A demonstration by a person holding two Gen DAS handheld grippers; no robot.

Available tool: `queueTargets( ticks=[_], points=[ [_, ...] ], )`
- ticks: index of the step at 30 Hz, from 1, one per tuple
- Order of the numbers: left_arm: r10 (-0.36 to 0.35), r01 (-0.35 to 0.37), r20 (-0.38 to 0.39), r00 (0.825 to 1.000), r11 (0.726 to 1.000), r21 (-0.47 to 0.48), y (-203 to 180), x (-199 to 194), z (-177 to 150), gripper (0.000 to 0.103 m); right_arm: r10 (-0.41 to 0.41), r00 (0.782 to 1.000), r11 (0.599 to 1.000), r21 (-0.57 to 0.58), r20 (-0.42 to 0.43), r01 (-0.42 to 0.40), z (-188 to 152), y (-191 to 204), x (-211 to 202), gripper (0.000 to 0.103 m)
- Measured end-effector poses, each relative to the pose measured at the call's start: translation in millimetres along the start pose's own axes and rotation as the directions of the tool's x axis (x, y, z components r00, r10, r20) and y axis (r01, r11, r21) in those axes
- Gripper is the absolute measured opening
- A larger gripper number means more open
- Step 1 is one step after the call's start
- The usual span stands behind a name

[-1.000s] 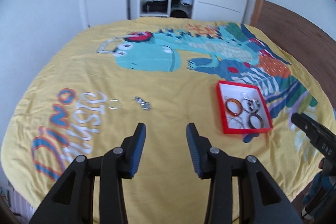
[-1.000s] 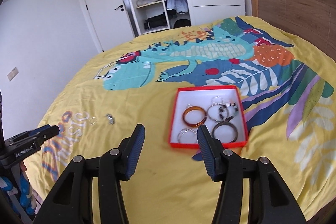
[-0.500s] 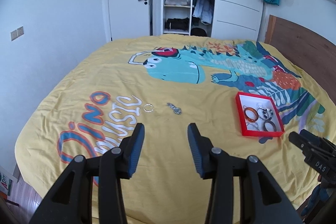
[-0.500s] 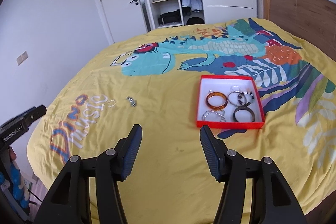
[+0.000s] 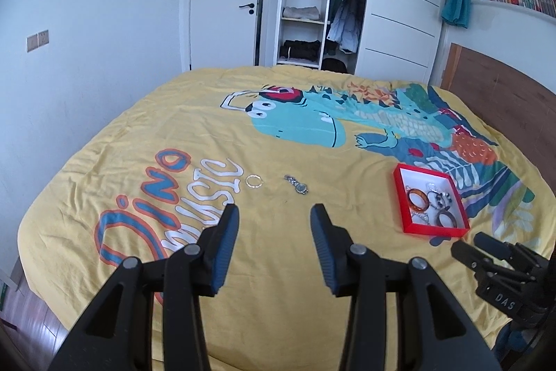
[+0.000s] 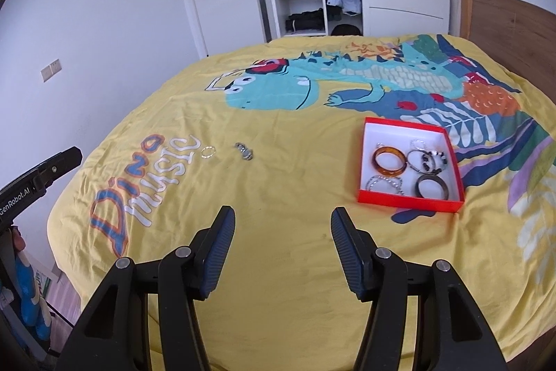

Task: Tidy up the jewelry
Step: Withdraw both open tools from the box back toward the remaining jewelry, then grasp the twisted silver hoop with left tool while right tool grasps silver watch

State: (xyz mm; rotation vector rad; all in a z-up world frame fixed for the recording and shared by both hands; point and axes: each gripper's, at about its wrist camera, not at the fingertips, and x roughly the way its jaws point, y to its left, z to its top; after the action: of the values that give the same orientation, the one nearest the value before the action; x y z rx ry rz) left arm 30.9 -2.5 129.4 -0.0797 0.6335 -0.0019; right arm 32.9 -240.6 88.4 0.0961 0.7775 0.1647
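A red tray with a white floor (image 5: pixel 401 197) (image 6: pixel 403 199) lies on the yellow bedspread and holds an amber bangle (image 6: pixel 388 160), a dark bangle (image 6: pixel 432 186) and silvery bracelets. Two loose pieces rest apart on the spread left of it: a thin silver ring-shaped bracelet (image 5: pixel 253 180) (image 6: pixel 208 151) and a small metal chain piece (image 5: pixel 296 184) (image 6: pixel 244 151). My left gripper (image 5: pixel 274 214) hovers open over the near part of the bed, short of the chain piece, nothing between its fingers. My right gripper (image 6: pixel 282 218) is open too, empty, left of the tray's near corner.
The bedspread (image 6: pixel 278 232) carries a dinosaur print and "Dino music" lettering. A wooden headboard (image 5: pixel 504 93) stands at the right. Behind the bed are an open wardrobe (image 5: pixel 312 6) and a white door (image 5: pixel 222 6). Each view catches the other gripper at its edge.
Both views have pulled back and tilted up: the bed and tray look smaller and farther, more of the room shows. Both pairs of fingers stay apart and empty.
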Motion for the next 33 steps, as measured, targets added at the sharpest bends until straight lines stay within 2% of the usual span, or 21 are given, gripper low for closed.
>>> queueTargets(
  ticks=[10,19,27,33],
  points=[
    [0.021,-0.024,-0.073,0.997,0.999,-0.037,20.7,43.8,-6.3,0.041,0.003,0.997,1.000,-0.010,-0.073,-0.004,-0.7,7.1,43.7,0.057],
    [0.051,-0.059,-0.168,0.985,0.997,-0.043,29.8,97.3,-12.7,0.041,0.024,0.989,1.000,-0.005,-0.144,-0.025,0.9,6.3,92.2,0.057],
    [0.062,-0.087,-0.267,0.962,0.993,-0.083,59.8,169.1,-22.4,0.041,0.053,0.978,0.997,-0.045,-0.201,-0.064,19.7,11.8,152.8,0.057],
    [0.017,-0.052,-0.312,0.950,0.993,-0.106,72.4,231.8,-15.0,0.041,0.088,0.967,0.990,-0.090,-0.239,-0.112,41.9,17.8,216.8,0.057]
  ],
)
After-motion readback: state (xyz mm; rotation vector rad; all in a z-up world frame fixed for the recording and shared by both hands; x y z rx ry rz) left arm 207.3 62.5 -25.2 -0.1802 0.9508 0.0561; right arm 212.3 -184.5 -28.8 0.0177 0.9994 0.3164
